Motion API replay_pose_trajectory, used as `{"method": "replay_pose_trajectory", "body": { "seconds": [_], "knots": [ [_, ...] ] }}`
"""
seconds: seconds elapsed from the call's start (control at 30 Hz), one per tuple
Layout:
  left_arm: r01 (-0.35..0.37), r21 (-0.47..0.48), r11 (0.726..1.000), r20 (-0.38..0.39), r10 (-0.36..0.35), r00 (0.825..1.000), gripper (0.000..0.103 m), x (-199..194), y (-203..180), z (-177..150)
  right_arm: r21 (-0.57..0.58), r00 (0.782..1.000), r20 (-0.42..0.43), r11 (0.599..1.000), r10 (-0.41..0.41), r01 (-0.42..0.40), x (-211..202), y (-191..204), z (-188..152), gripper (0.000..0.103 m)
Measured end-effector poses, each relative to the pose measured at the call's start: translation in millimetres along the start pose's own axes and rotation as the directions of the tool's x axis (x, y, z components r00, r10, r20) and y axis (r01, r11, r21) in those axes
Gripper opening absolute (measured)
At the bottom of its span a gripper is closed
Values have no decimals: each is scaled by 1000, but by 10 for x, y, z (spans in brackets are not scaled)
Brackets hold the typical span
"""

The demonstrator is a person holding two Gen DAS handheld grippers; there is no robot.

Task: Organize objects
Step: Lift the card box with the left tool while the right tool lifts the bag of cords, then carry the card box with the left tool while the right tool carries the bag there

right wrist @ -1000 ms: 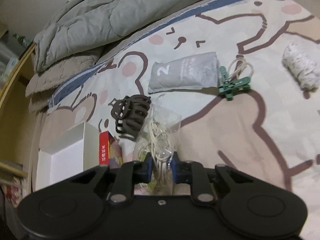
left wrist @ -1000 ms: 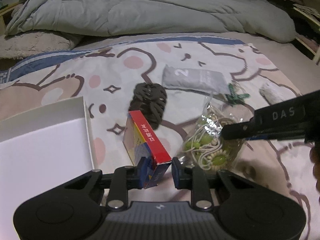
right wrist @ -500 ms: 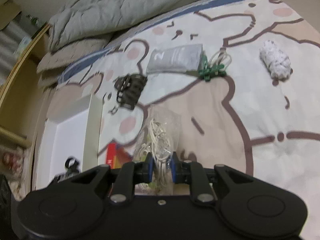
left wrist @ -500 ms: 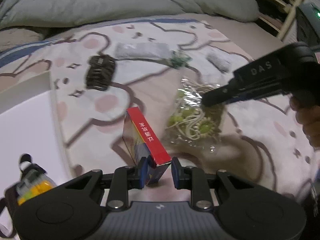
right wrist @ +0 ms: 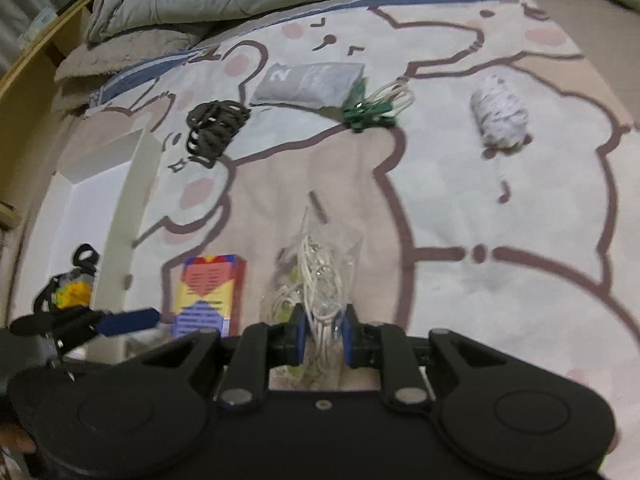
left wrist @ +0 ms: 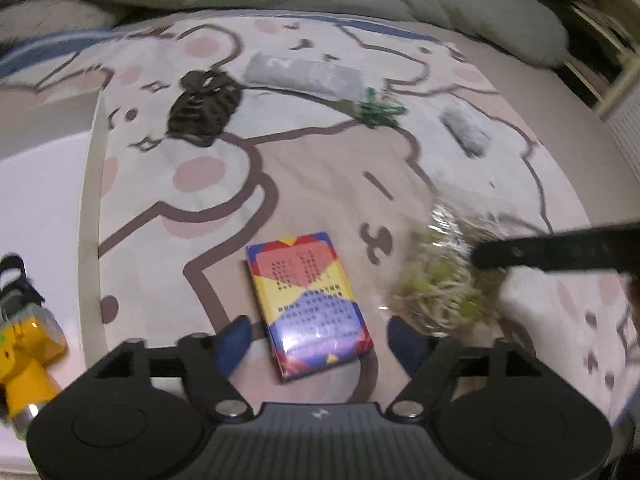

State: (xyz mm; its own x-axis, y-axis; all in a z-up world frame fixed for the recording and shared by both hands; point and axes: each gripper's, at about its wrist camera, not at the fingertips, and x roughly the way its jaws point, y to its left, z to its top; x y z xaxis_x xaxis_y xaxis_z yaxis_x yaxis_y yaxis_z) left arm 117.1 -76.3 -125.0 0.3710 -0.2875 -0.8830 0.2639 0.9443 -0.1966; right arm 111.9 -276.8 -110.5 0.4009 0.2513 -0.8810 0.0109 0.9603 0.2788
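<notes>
Blue-padded left gripper [left wrist: 320, 340] stands wide open around the colourful flat cardboard box [left wrist: 307, 303], which lies on the bear-print bed sheet [left wrist: 320, 184]. The right gripper [right wrist: 323, 332] is closed on a clear plastic bag of cords [right wrist: 316, 280]. A white open box [left wrist: 48, 216] sits at the left, holding a yellow toy [left wrist: 24, 352].

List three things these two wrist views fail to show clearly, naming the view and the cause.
1. Clear bag contents, left view: motion blur.
2. Small print on the colourful box, both views: too small, glare.
3. Yellow item in the white box, left view: cut by the frame edge; right view: behind the box wall.
</notes>
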Motion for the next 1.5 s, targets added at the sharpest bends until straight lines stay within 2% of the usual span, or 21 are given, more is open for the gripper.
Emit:
{"method": "replay_pose_trajectory", "body": {
  "seconds": [0.17, 0.27, 0.4, 0.5, 0.57, 0.63, 0.7, 0.77, 0.87, 1.0, 1.17, 1.33, 1.4, 1.43, 1.5],
  "knots": [
    [-58, -9, 998, -20, 58, 998, 85, 172, -56, 38, -3, 997, 38, 998, -67, 67, -42, -176, 86, 20],
    [-68, -30, 997, -32, 67, 997, 85, 278, -73, 33, 20, 991, 62, 993, -116, 115, -7, -288, 148, 21],
    [-96, -37, 995, -12, 95, 995, 85, 362, -113, 20, 76, 984, 86, 986, -154, 147, 95, -430, 216, 27],
    [-123, 24, 992, 18, 123, 992, 85, 395, -151, 18, 125, 977, 106, 977, -187, 174, 146, -479, 246, 41],
    [-152, 47, 987, 21, 151, 988, 85, 410, -125, 15, 153, 975, 87, 970, -205, 191, 182, -492, 257, 64],
    [-143, 46, 989, 17, 143, 990, 85, 393, -76, 13, 192, 974, 75, 961, -215, 197, 202, -499, 252, 79],
    [-153, 53, 987, 8, 152, 988, 85, 367, -52, 9, 229, 972, 67, 951, -227, 206, 210, -488, 248, 80],
    [-162, 67, 984, 1, 163, 987, 85, 350, -28, -9, 274, 968, 71, 938, -239, 211, 217, -469, 238, 88],
    [-175, 50, 983, -16, 176, 984, 86, 324, 40, -29, 314, 967, 51, 923, -250, 223, 276, -421, 226, 94],
    [-167, 18, 986, -15, 167, 986, 85, 306, 102, -41, 353, 964, 9, 903, -265, 245, 411, -337, 190, 95],
    [-189, 13, 982, -19, 190, 982, 85, 364, 56, 10, 363, 930, -14, 864, -368, 348, 584, -291, 157, 94],
    [-192, -49, 980, -42, 190, 981, 84, 448, 79, 114, 299, 922, -51, 875, -384, 381, 671, -286, 140, 92],
    [-198, -66, 978, -49, 195, 980, 81, 465, 82, 141, 280, 924, -48, 883, -378, 376, 662, -298, 132, 89],
    [-197, -62, 978, -51, 194, 980, 79, 470, 73, 148, 271, 929, -45, 890, -368, 366, 653, -307, 127, 82],
    [-192, -49, 980, -47, 190, 981, 73, 462, 49, 142, 248, 937, -39, 905, -348, 347, 633, -321, 126, 78]
  ]
}}
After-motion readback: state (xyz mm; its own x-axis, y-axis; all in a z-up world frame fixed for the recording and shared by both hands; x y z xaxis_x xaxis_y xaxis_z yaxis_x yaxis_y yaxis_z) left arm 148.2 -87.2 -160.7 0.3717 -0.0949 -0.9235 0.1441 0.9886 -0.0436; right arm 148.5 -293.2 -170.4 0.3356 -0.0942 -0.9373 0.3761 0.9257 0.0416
